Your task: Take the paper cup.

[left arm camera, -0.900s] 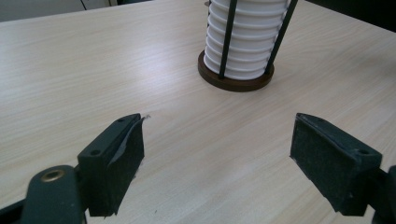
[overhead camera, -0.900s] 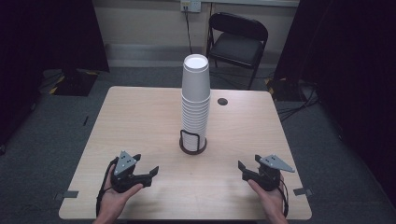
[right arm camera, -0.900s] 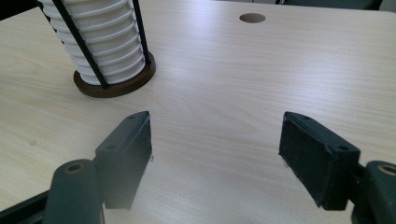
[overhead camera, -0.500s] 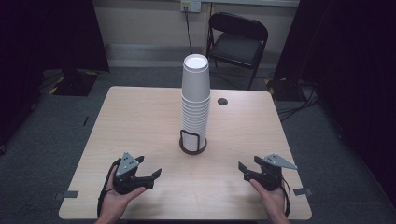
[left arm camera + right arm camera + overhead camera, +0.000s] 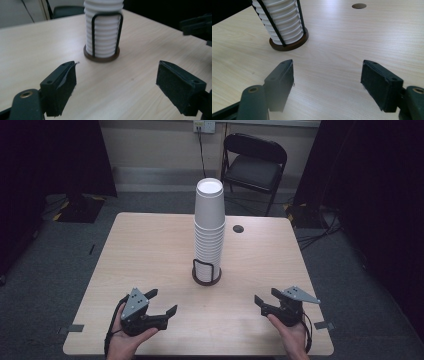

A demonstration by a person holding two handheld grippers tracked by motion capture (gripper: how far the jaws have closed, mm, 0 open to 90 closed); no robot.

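Landmark for this report: the stack of white cups (image 5: 209, 227), standing upright in a black wire holder (image 5: 206, 271) on a round dark base near the middle of the table (image 5: 150, 250).

Nearest the person, on the near side of the stack and to its left, the left gripper (image 5: 162, 302) sits in a hand at the table's front edge. Its jaws stand wide apart with nothing between them; in the left gripper view (image 5: 116, 82) bare tabletop shows between the two black pads, and the lower cups and the wire holder (image 5: 107, 35) rise just beyond the gap. A thin pale sliver sticks out from the left pad's edge (what it is cannot be told).

Also on the near side of the stack, to its right, the right gripper (image 5: 266, 297) is held in the other hand, grey plate uppermost. Its jaws are likewise spread wide and hold nothing; the right gripper view (image 5: 327, 75) shows plain wood between the pads, with the holder's base (image 5: 289, 42) up and to the left.

Both grippers are well apart from the stack and from each other.

Just beyond the stack, to its right, a small round dark hole (image 5: 238, 228) marks the tabletop.

Farther beyond the stack, off the table, a black folding chair (image 5: 254, 165) stands against the wall.
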